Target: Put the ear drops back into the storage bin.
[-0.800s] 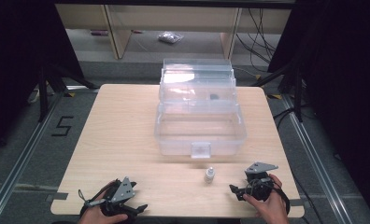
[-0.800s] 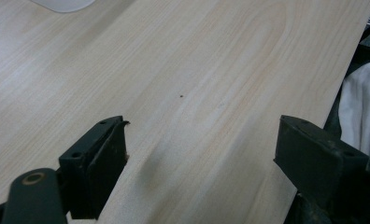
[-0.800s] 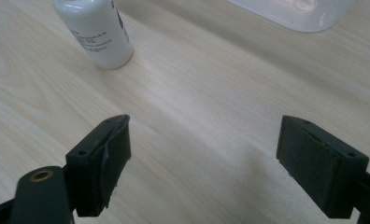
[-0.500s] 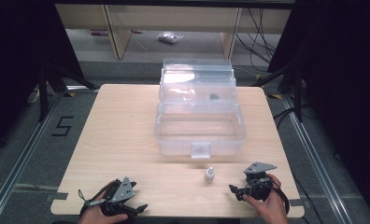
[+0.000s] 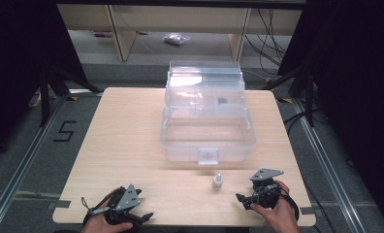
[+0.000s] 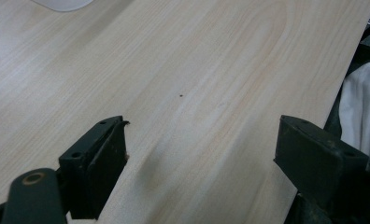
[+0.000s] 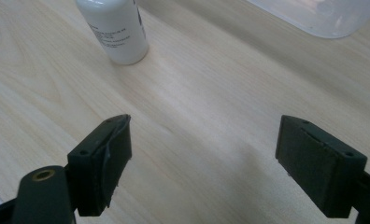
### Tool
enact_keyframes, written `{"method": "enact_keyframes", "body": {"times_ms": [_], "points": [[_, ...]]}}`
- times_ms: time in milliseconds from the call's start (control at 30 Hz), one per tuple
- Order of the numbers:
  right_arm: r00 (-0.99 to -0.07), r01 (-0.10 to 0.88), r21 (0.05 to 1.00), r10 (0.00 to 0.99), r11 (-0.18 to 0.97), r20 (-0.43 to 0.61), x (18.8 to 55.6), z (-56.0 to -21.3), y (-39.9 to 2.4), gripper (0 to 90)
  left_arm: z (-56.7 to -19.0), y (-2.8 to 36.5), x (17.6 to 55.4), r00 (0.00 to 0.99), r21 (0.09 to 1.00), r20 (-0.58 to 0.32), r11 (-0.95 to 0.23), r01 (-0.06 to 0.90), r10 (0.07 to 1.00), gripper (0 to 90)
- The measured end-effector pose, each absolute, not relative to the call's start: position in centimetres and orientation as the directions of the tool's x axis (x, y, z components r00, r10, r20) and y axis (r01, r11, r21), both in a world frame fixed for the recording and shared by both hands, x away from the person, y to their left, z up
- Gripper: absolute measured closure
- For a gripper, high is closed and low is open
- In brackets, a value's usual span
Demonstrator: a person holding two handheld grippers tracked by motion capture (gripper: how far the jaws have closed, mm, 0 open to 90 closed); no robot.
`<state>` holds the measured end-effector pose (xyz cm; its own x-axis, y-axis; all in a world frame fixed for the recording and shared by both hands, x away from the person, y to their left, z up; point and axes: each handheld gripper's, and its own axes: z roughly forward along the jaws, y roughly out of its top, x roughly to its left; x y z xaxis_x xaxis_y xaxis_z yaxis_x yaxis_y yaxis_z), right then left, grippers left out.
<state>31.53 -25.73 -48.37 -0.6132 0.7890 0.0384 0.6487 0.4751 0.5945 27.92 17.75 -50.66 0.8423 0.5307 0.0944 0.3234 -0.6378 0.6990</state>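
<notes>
A small white bottle [image 5: 217, 182] stands upright on the wooden table [image 5: 132, 141], just in front of a clear plastic box [image 5: 207, 119] with its lid open. My right gripper [image 5: 242, 200] rests near the table's front edge, right of the bottle, jaws wide apart with nothing between them. In the right gripper view the bottle [image 7: 114, 29] stands ahead and to the left of the right gripper [image 7: 202, 144]. My left gripper [image 5: 144, 217] lies at the front left, open and empty. The left gripper view has the left gripper [image 6: 199, 144] over bare wood.
The clear box has a front latch [image 5: 208, 156] and a small dark item [image 5: 222, 101] in its upper tray. Wooden shelving [image 5: 180, 19] and a bag [image 5: 176, 39] lie beyond the table. Metal rails [image 5: 326, 160] run along the table's sides.
</notes>
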Motion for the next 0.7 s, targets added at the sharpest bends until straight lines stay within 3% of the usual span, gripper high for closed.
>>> {"method": "enact_keyframes", "body": {"times_ms": [700], "points": [[-0.698,0.609,0.542,0.716,0.579,0.017,31.7,-46.9,-23.8,21.1,-50.7,17.8,28.0,0.845,0.693,0.097,-0.645,0.322,0.526,16.4]]}}
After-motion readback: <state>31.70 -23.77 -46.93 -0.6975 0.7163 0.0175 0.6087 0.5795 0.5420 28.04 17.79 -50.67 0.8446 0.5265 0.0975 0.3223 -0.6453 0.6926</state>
